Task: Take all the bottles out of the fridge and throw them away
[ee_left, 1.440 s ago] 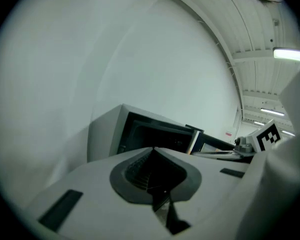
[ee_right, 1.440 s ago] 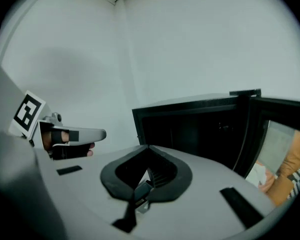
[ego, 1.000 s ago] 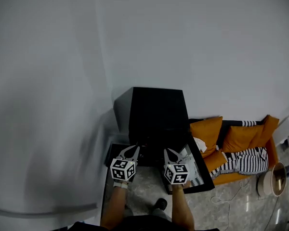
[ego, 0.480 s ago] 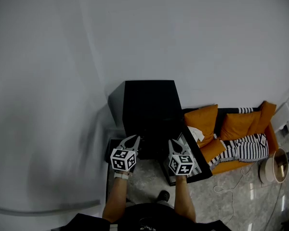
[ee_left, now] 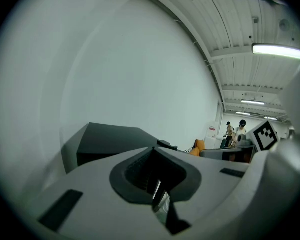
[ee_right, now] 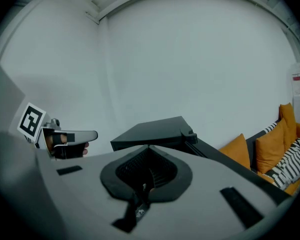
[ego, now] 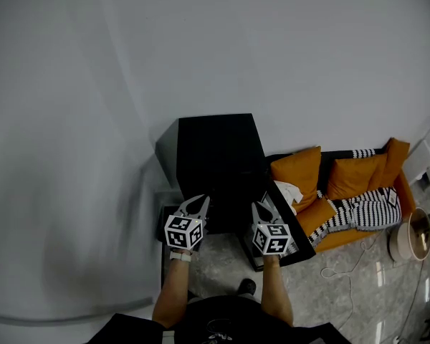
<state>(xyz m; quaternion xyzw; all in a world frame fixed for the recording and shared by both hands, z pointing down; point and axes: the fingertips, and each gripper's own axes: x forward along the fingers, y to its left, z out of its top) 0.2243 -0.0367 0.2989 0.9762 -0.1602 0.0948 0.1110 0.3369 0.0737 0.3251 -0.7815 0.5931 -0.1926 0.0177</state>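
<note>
A black fridge point(ego: 215, 153) stands against the white wall; it also shows in the left gripper view as the fridge point(ee_left: 110, 140) and in the right gripper view as the fridge point(ee_right: 155, 130). Its dark door point(ego: 290, 231) hangs open toward the right, with something white point(ego: 290, 192) on its inner side. I see no bottle in any view. My left gripper point(ego: 198, 201) is shut and empty just before the fridge's front left. My right gripper point(ego: 262, 207) is shut and empty by the door's hinge side. The left gripper point(ee_left: 152, 148) and the right gripper point(ee_right: 149, 146) point at the fridge top.
A dark sofa with orange cushions point(ego: 301, 174) and a striped cushion point(ego: 365, 213) sits to the right of the fridge. A round pale bin point(ego: 414, 239) stands at the far right, and a cable point(ego: 344, 271) lies on the stone floor. People point(ee_left: 235, 130) stand far off.
Both grippers have drawn a little closer to the fridge, side by side, jaws still shut. The head view has shifted, so the fridge sits higher and further left.
</note>
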